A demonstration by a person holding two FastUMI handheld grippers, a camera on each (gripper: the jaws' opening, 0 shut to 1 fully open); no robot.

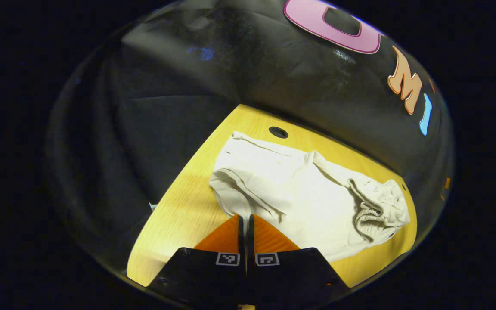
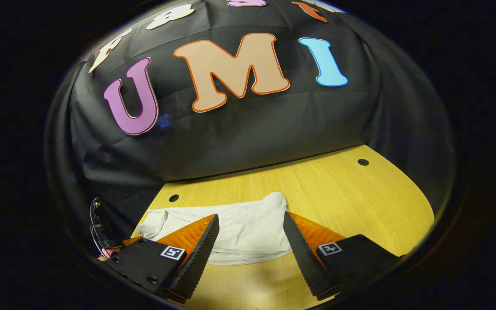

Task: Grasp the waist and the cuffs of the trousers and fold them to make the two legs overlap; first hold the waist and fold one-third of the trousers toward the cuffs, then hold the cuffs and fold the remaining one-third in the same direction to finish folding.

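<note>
I hold a two-finger gripper in each hand over a wooden table (image 2: pixel 360 193) with white trousers (image 1: pixel 304 193) lying on it.

In the left gripper view, my left gripper (image 1: pixel 246 224) has its fingers pressed together, their tips at the near edge of the cloth. I cannot tell whether a thin fold is pinched between them or whether they are simply closed just beside it. The trousers lie rumpled, reaching from a round hole (image 1: pixel 278 132) near the table's far edge across to the gathered, drawstring waist (image 1: pixel 379 206) at the right of that view.

In the right gripper view, my right gripper (image 2: pixel 251 234) has its fingers wide apart, hovering with a bunched end of the trousers (image 2: pixel 248 228) between them, not touching it as far as I can see.

My judgement: the task is at an early stage. The cloth is loose and wrinkled rather than a tidy stack, and I see no neat thirds, so the waist fold and the cuff fold look left to do.

For room: bare wood lies open to the right of the trousers in the right gripper view. The black cloth wall (image 2: pixel 252 142) stands close behind the table, and the table edges are near the cloth in the left gripper view.
</note>
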